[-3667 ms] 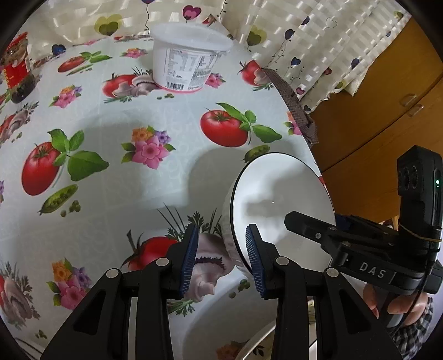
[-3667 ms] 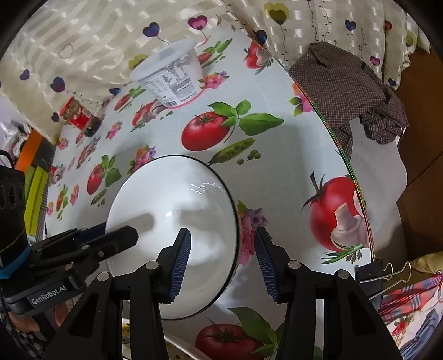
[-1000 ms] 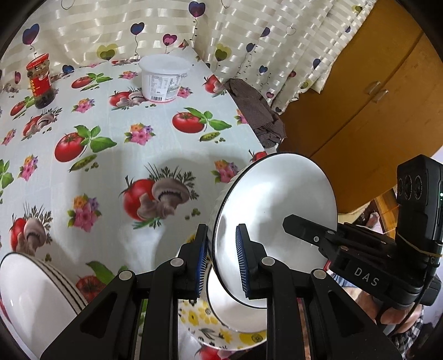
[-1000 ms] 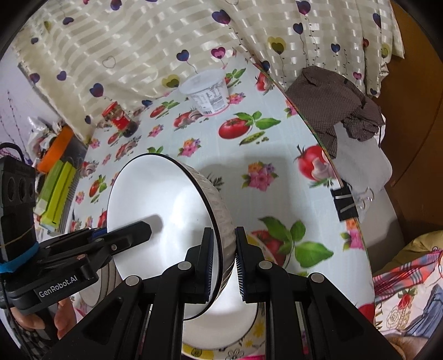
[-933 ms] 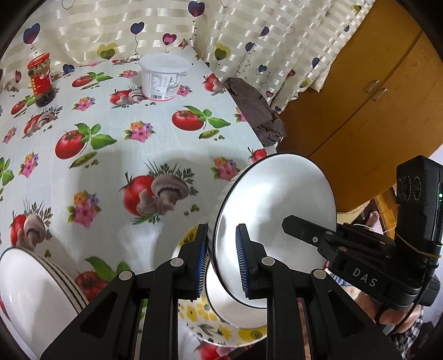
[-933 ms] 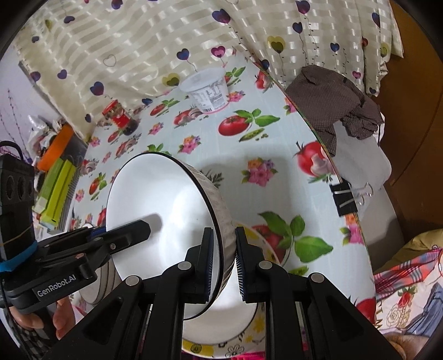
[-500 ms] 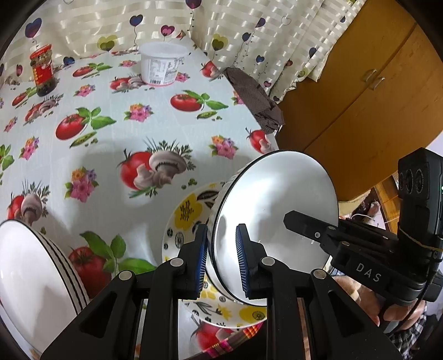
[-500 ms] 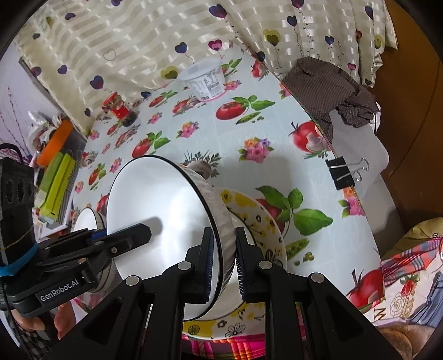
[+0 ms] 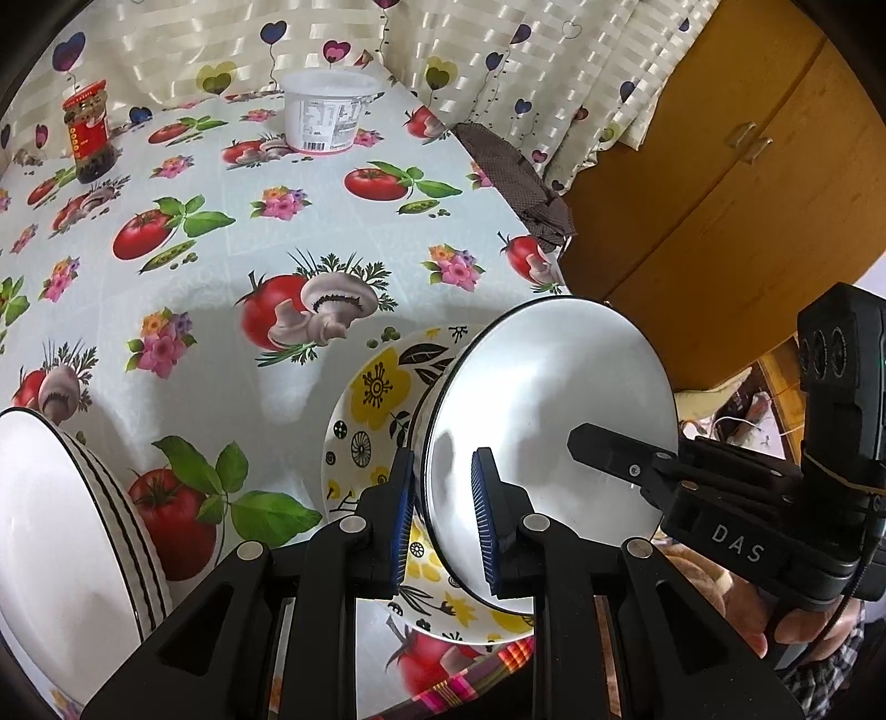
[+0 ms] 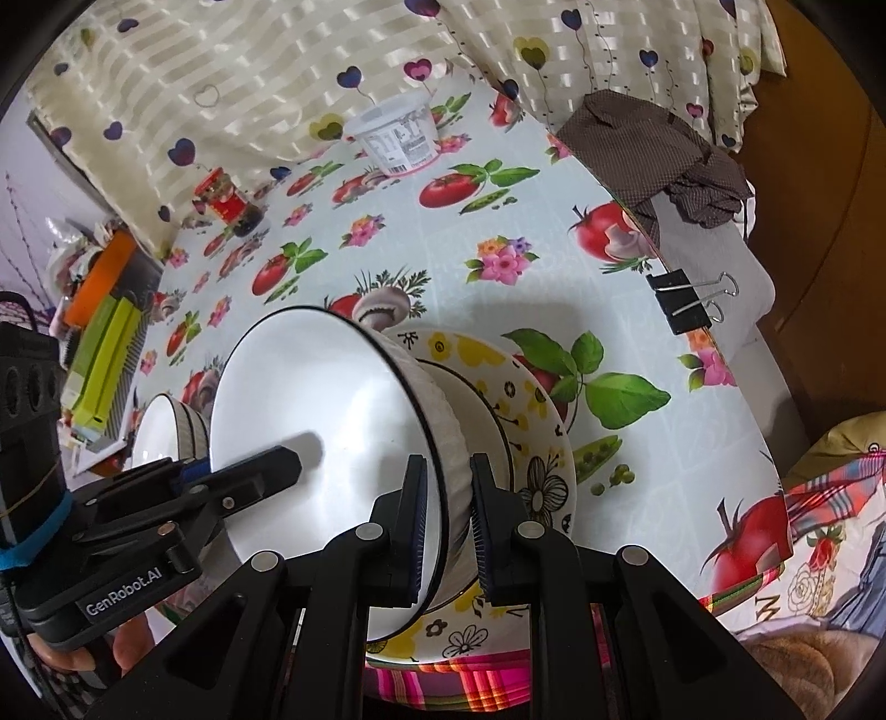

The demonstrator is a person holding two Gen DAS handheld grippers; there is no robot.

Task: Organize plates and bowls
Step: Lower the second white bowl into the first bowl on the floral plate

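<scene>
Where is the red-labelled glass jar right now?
The red-labelled glass jar stands at the table's far left in the left wrist view, by the heart-print curtain, left of the white plastic tub.

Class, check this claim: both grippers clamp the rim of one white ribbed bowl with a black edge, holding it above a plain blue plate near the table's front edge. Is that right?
Not quite. The plate is not plain blue: it is white with yellow flowers and black leaf drawings, as the right wrist view shows. The rest holds: the left gripper and the right gripper both clamp the rim of the white ribbed bowl with a black edge above it.
</scene>
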